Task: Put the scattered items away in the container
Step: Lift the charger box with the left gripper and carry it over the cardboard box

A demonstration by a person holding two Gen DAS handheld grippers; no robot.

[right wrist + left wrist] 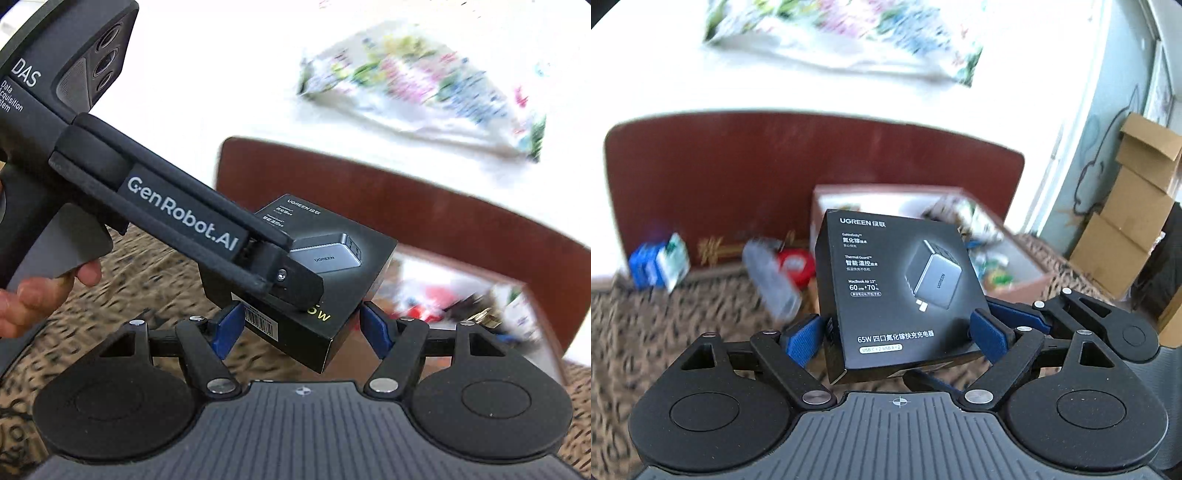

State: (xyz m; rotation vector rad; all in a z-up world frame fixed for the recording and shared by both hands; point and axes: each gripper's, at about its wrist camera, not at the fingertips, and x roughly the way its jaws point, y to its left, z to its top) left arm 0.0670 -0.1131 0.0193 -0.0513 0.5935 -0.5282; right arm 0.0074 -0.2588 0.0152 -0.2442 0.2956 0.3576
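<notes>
Charger box (pixel 897 291) held clear of the patterned cloth (pixel 683 325), carried by both tools at once. Left gripper (pixel 897 332) clamped on the box's lower side edges, blue pads (pixel 805 341) pressing the left and right faces. Right gripper (pixel 301 326) closed on the same box from another side, one pad at the barcode face, the other at the opposite corner. Two-tool hold judged to be for steadiness: a smooth, rigid carton, likely to pivot if pinched low by one pair of pads only.

Container (pixel 1027 284), an open cardboard box already part filled with mixed packets, just behind and to the right of the charger box in the left wrist view. Position consistent with transfer toward the opening; not yet over it, as far as can be judged.

Orientation: printed front face turned up and toward the left camera, brand line at the far end, wattage line nearest the pads. Long axis running away from the left gripper, tilted slightly to the right. In the right wrist view, box seen corner-on.

Blue carton (pixel 657 266) and red-capped item (pixel 796 266) lying on the cloth, not yet collected.
</notes>
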